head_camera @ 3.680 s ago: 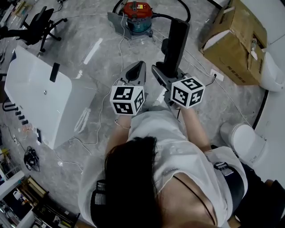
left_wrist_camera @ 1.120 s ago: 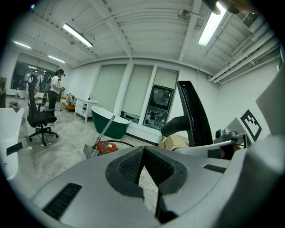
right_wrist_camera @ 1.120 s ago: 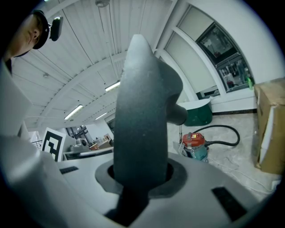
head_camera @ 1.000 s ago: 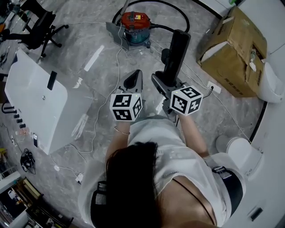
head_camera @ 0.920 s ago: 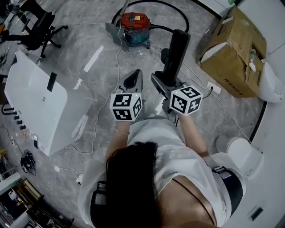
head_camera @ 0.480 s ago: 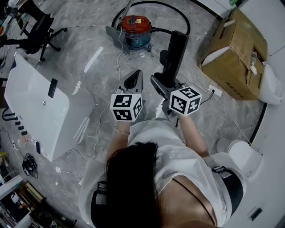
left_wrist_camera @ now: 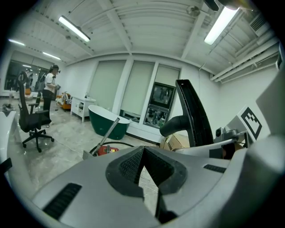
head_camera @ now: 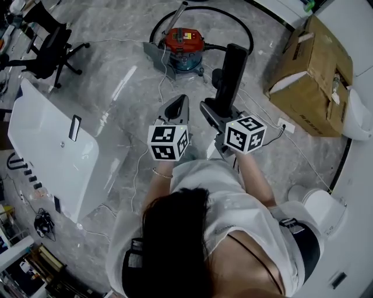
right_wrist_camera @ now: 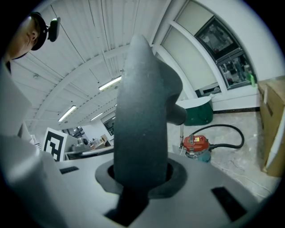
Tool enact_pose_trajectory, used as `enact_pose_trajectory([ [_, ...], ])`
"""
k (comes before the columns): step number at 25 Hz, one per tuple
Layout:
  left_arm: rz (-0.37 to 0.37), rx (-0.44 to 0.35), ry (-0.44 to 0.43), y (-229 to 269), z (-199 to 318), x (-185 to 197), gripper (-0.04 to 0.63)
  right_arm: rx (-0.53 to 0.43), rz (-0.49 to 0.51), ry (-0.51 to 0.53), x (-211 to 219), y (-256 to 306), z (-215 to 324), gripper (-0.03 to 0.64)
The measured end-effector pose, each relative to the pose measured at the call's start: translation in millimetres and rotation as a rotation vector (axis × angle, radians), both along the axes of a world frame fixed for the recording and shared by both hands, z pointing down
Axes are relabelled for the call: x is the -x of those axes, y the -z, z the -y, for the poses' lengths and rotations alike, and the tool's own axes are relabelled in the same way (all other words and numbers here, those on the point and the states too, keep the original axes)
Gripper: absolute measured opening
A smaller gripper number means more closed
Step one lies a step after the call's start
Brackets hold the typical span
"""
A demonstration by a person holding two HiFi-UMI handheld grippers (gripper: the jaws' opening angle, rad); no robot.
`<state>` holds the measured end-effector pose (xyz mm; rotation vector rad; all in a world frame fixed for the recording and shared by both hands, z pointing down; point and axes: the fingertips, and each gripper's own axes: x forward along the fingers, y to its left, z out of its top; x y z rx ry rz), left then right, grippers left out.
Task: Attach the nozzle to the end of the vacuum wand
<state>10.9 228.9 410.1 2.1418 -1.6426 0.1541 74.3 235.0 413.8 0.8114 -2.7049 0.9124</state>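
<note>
We hold the black nozzle [head_camera: 232,67] tight in our right gripper [head_camera: 214,112]. Its jaws press on the nozzle's lower end, and the nozzle stands up tall. Our left gripper [head_camera: 176,105] is closed with nothing in it. The red vacuum [head_camera: 185,42] sits on the floor [head_camera: 116,52] ahead. Its wand [head_camera: 176,17] sticks up, well apart from the nozzle.

Long, flat black nozzle [head_camera: 232,70] with a stubby side neck, clamped upright in the right gripper [head_camera: 214,112], and well apart at about eleven o'clock, slim grey wand [head_camera: 176,16] tilting up from the red vacuum [head_camera: 185,43].
</note>
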Motion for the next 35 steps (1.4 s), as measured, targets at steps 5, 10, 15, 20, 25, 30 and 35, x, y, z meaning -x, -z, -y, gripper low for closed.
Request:
enact_pose_trajectory([
  [5, -0.004, -0.004, -0.013, -1, 30, 19, 0.003, 0.017, 0.01, -0.014, 20, -4, 23, 0.087],
  [10, 0.003, -0.005, -0.035, -3, 56, 39, 0.003, 0.018, -0.005, -0.036, 41, -7, 52, 0.087],
  [15, -0.001, -0.005, -0.037, -6, 74, 62, 0.003, 0.021, -0.016, -0.065, 57, -11, 72, 0.086],
  [20, -0.006, -0.013, -0.043, -4, 93, 76, 0.003, 0.025, 0.004, -0.068, 70, -8, 87, 0.084],
  [25, -0.001, -0.016, -0.063, -2, 99, 76, 0.003, 0.036, 0.029, -0.075, 72, -4, 92, 0.083],
  [30, 0.007, -0.009, -0.063, 0, 99, 78, 0.003, 0.092, 0.077, -0.098, 66, -7, 90, 0.083],
  [35, 0.002, -0.01, -0.058, -1, 98, 81, 0.003, 0.102, 0.078, -0.087, 65, -7, 85, 0.083],
])
